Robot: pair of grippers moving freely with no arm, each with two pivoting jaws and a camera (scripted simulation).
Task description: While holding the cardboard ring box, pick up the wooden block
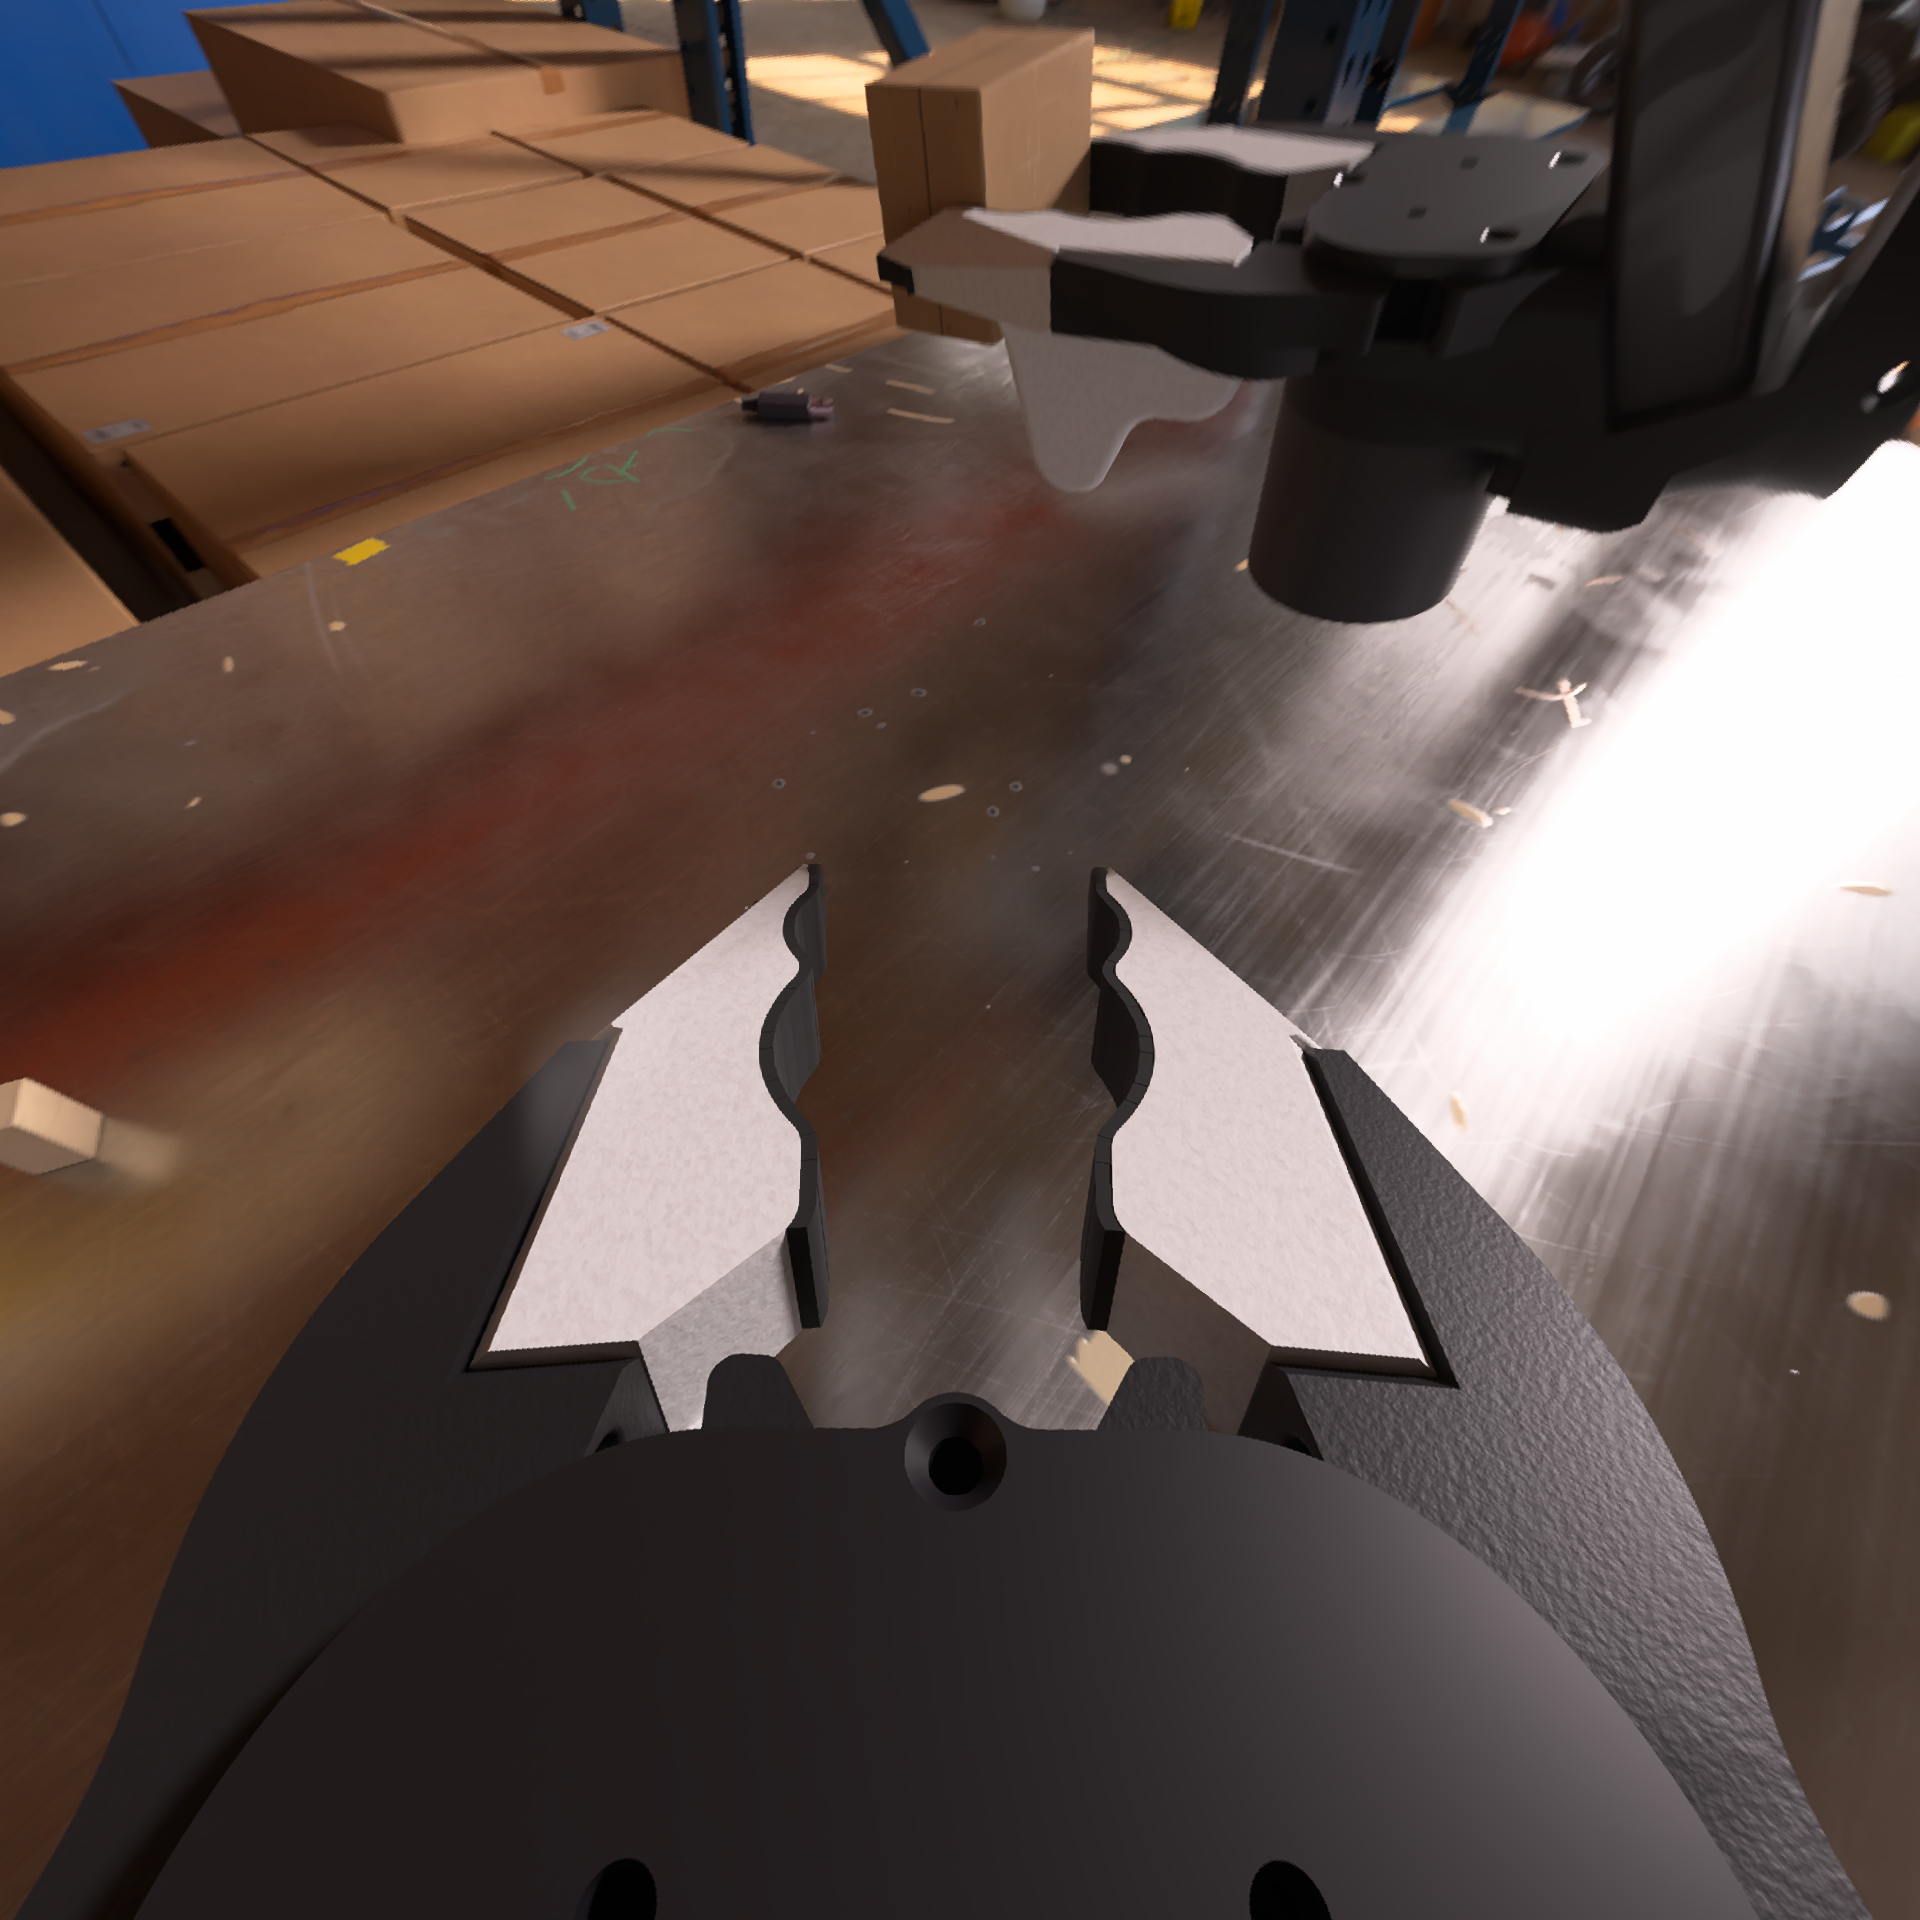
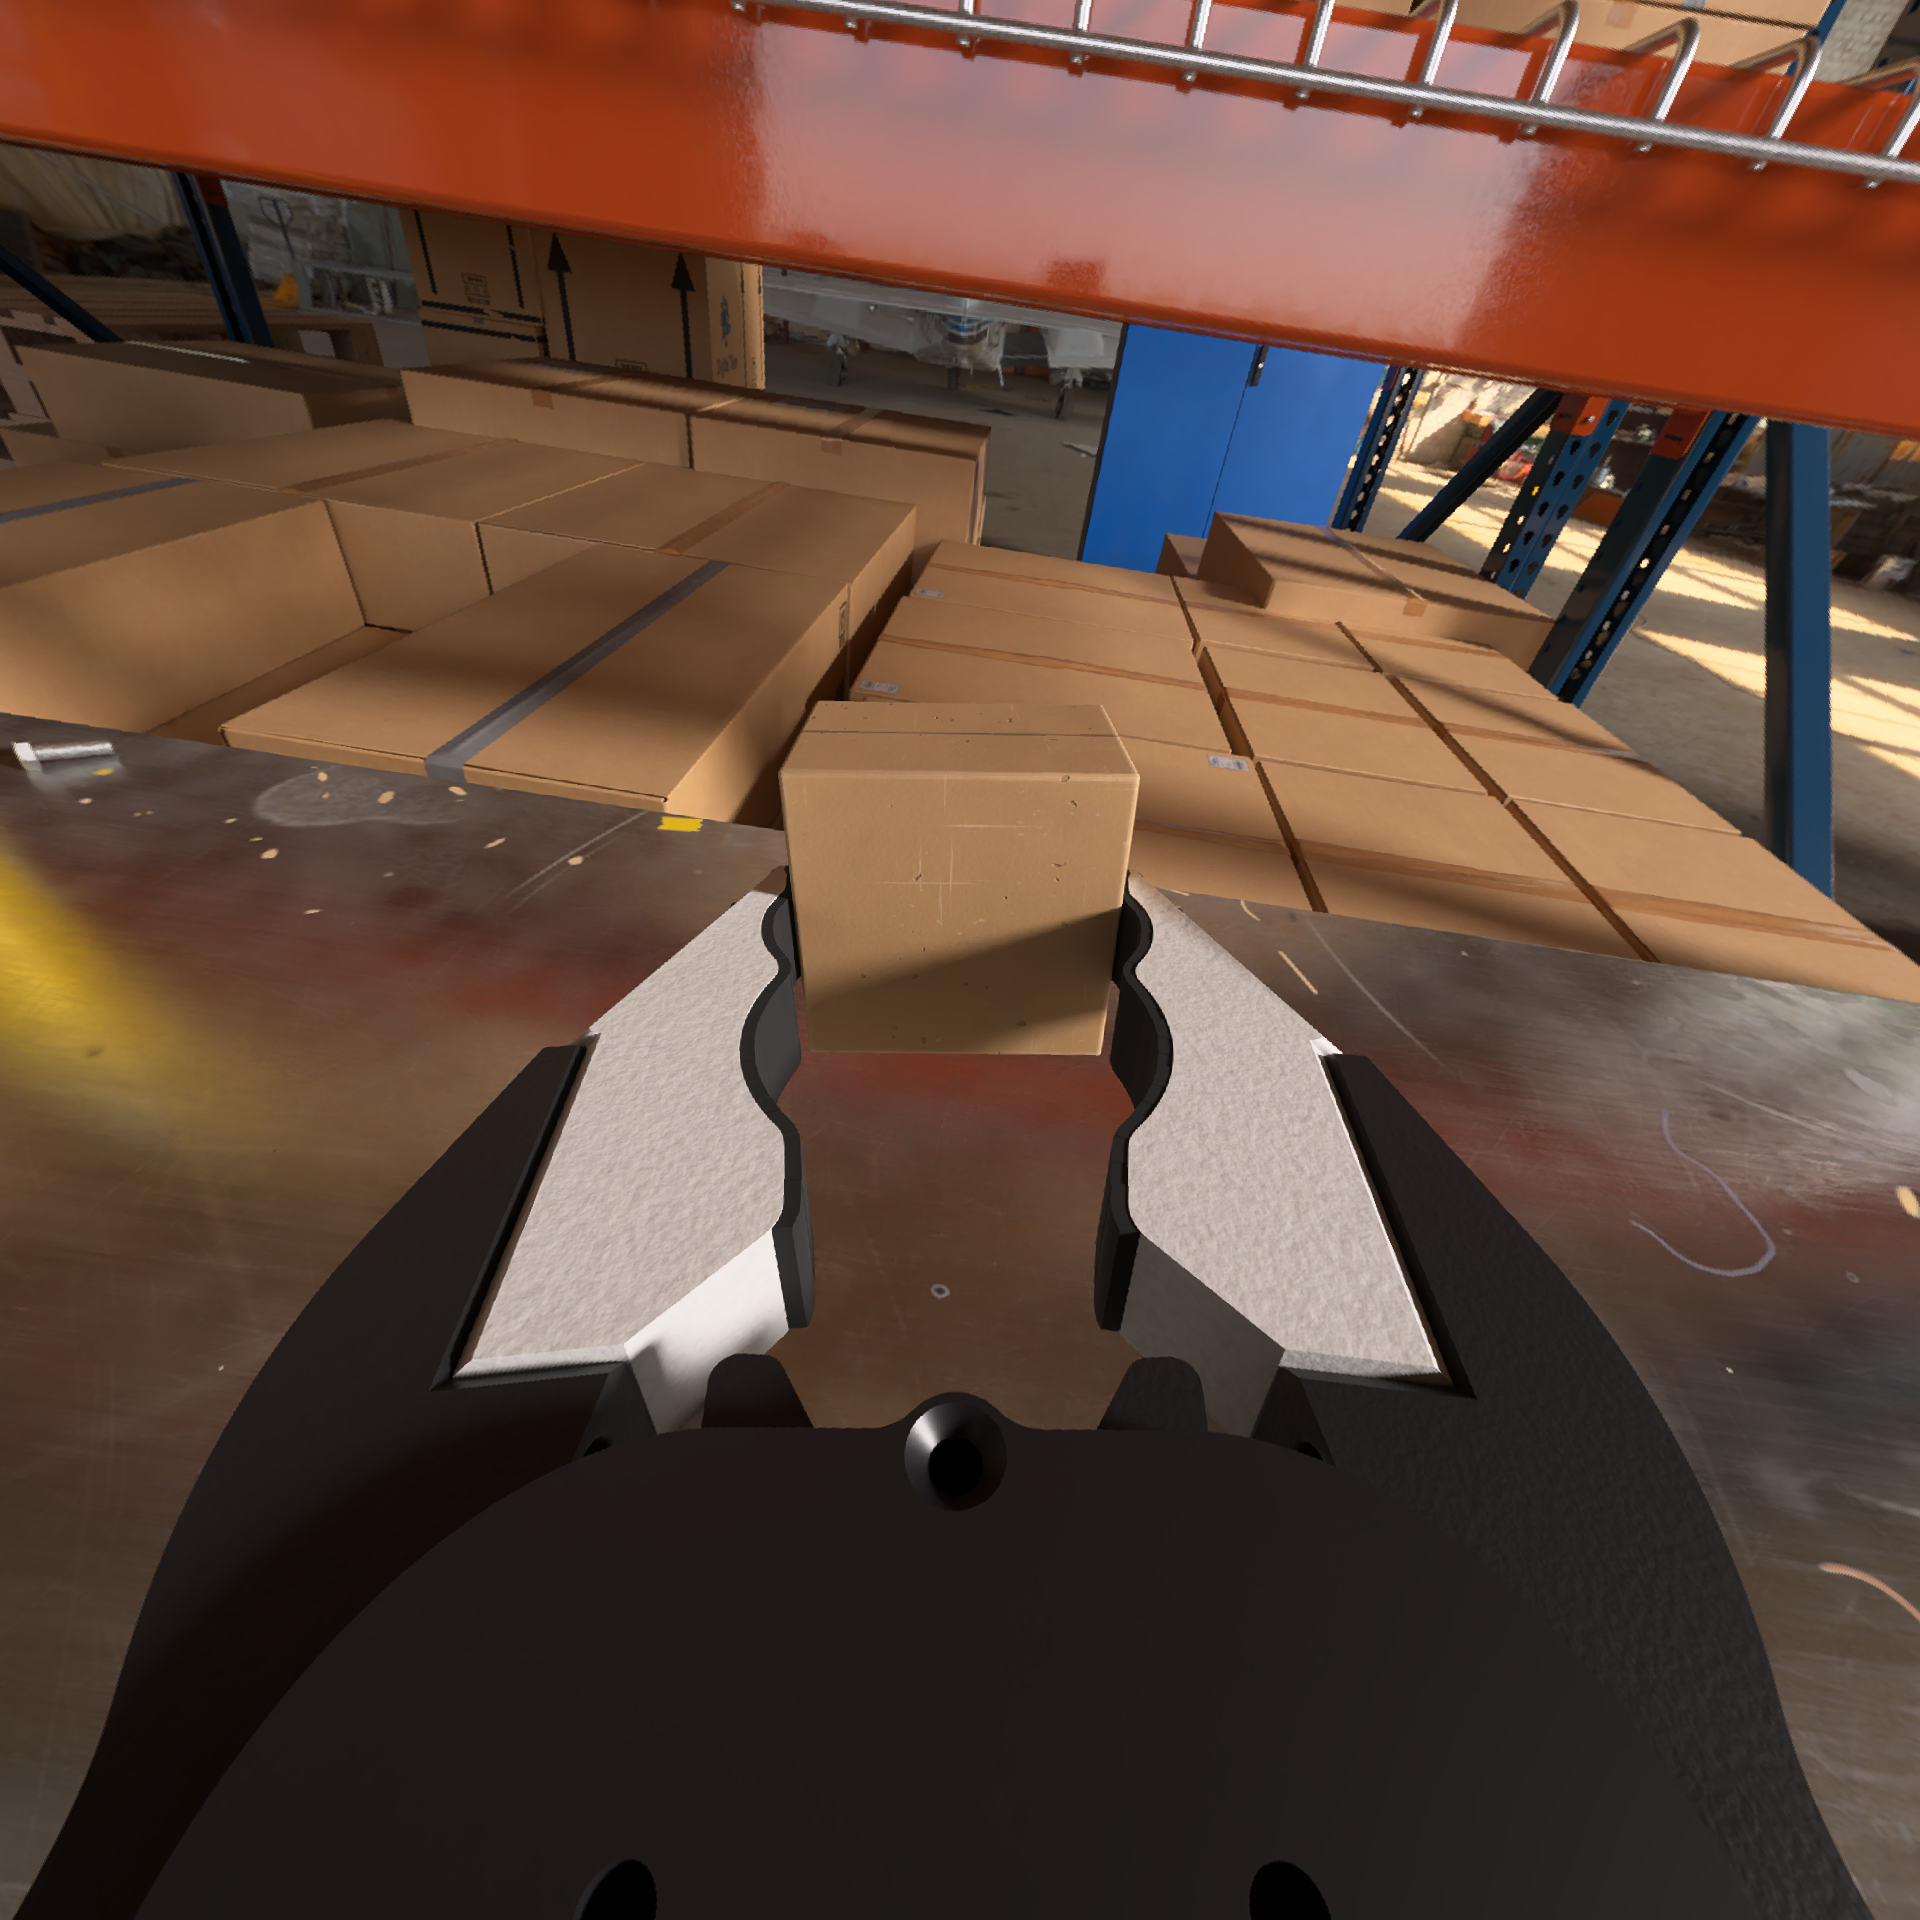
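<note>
Right gripper [image 2: 956, 935] clamps the cardboard ring box [image 2: 956, 883] at its fingertips, lifted clear of the metal table [image 2: 312, 1039]. Left gripper [image 1: 954, 914] empty, jaws parted, pointing at bare tabletop. Wooden block [image 1: 52, 1127] lies far to its left, at frame edge. Risks: a shallow fingertip hold slipping; a reach that misses or nudges the block.

You face a scratched metal table [image 1: 727, 675]; flat cardboard cartons [image 2: 1351, 748] are stacked beyond it, under an orange rack beam [image 2: 935, 156] on blue uprights [image 2: 1797, 644].
</note>
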